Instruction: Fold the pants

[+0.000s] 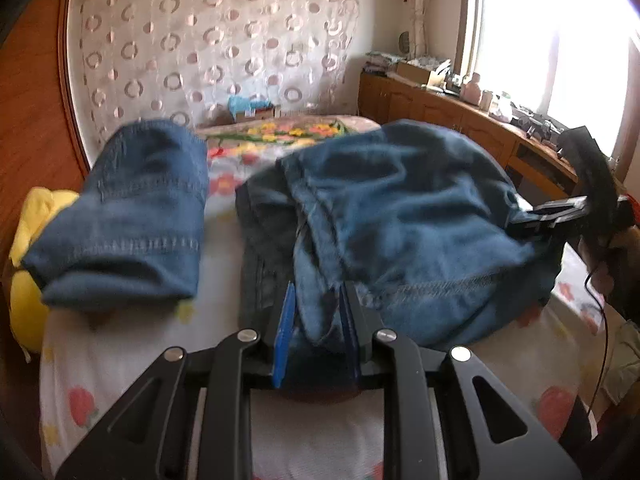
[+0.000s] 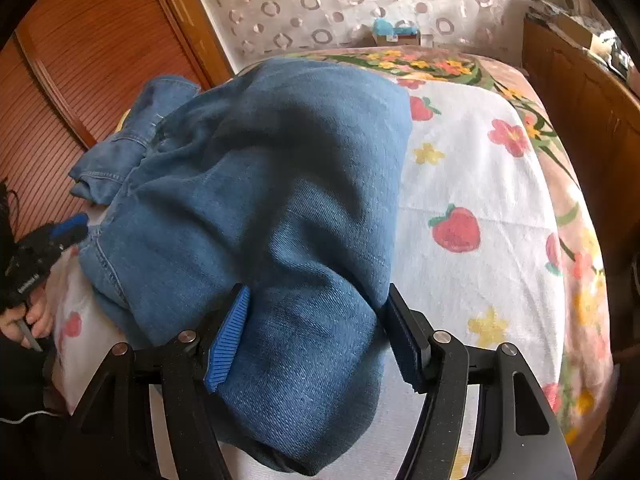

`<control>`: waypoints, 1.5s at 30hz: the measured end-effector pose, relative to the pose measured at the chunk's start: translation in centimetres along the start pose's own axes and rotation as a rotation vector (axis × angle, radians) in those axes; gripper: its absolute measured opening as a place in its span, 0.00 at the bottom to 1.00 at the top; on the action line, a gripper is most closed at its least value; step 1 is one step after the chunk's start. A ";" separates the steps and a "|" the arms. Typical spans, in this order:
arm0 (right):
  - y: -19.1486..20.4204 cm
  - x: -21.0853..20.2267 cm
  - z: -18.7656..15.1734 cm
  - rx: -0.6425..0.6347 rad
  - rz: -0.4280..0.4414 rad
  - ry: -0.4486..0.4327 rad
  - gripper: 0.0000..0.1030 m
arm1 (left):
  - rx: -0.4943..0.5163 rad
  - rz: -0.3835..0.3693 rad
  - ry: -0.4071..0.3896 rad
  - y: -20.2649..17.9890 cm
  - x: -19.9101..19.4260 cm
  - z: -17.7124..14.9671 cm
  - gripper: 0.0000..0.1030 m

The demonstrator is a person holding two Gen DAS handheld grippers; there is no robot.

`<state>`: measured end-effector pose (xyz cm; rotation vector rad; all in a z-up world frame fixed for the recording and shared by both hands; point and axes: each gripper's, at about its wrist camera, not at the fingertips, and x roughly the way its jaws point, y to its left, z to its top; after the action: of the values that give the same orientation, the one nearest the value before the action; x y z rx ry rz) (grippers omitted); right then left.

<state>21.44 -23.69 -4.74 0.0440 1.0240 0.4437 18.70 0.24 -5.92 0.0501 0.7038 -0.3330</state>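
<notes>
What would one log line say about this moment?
left gripper: shut on jeans | right gripper: shut on jeans | bed sheet: underneath

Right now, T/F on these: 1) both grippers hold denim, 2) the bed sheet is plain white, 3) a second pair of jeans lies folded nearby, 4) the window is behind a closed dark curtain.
1) True: the left gripper pinches a thin fold of the jeans, and the right gripper clamps a thick bunch of them.
2) False: the bed sheet is white with printed strawberries and flowers.
3) True: the folded jeans lie apart on the sheet.
4) False: the window is uncovered and bright.
</notes>
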 end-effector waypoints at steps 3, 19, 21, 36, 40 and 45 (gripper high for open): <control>0.1 0.0 -0.4 0.001 -0.001 -0.008 0.64 | 0.013 -0.018 -0.011 -1.1 0.1 1.5 0.21; 6.6 -7.2 4.9 -0.151 0.075 -0.174 0.11 | 0.013 -0.095 0.083 -3.9 5.1 1.7 0.21; 8.7 -7.2 5.9 -0.195 0.085 -0.174 0.11 | -0.005 -0.098 0.069 -3.4 4.1 1.7 0.21; 22.5 1.7 7.0 -0.358 0.236 -0.070 0.10 | -0.162 0.063 -0.021 6.1 -4.5 0.2 0.21; 24.7 5.5 4.7 -0.384 0.244 0.007 0.10 | -0.182 0.096 -0.017 7.4 -4.7 -0.4 0.21; 25.2 4.4 4.4 -0.391 0.235 -0.023 0.34 | -0.194 0.098 -0.040 7.4 -5.2 -0.6 0.21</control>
<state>18.51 1.68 0.05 -0.1813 0.8977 0.8494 16.99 8.85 -3.50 -0.1051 0.6889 -0.1702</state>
